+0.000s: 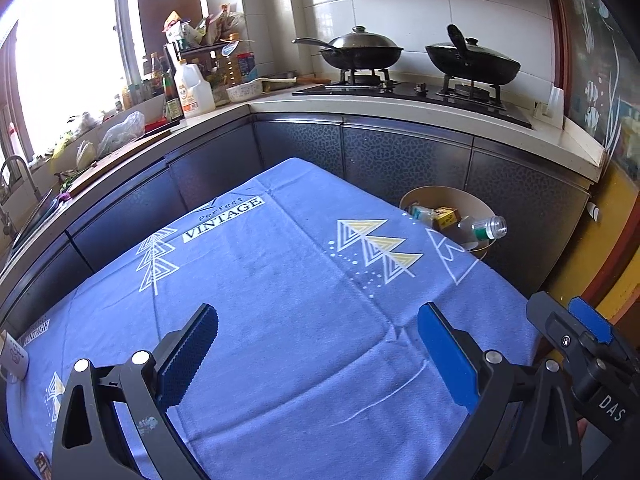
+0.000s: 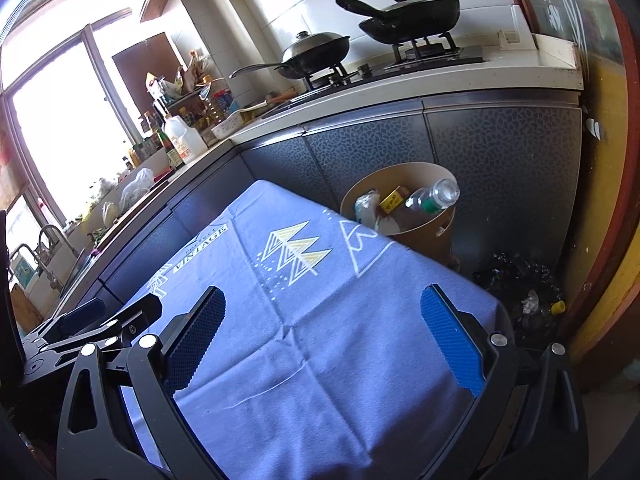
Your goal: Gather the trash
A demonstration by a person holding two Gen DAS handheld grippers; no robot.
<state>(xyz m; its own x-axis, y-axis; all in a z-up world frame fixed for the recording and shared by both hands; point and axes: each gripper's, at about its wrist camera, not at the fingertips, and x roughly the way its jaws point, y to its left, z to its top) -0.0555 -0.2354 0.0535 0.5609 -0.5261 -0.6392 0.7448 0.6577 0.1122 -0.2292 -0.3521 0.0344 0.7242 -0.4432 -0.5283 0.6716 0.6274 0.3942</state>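
A tan round bin [image 1: 436,196] [image 2: 424,236] stands on the floor past the table's far right corner. Inside it lie a clear plastic bottle [image 1: 486,227] [image 2: 434,196] with a green label, a yellow box [image 1: 446,215] [image 2: 394,198] and crumpled white wrappers [image 2: 370,208]. My left gripper [image 1: 318,328] hovers open above the blue tablecloth [image 1: 280,280] [image 2: 304,320], nothing between its fingers. Over the cloth's right part my right gripper [image 2: 323,311] is open too and holds nothing. The right gripper's side shows at the edge of the left wrist view [image 1: 588,328].
Grey kitchen cabinets [image 1: 400,152] wrap the table at the back and left. Two black pans [image 1: 362,50] [image 1: 472,60] sit on the stove. Bottles and bags [image 1: 188,88] crowd the counter. A white mug [image 1: 14,358] sits at the cloth's left edge. Dark litter [image 2: 524,292] lies on the floor.
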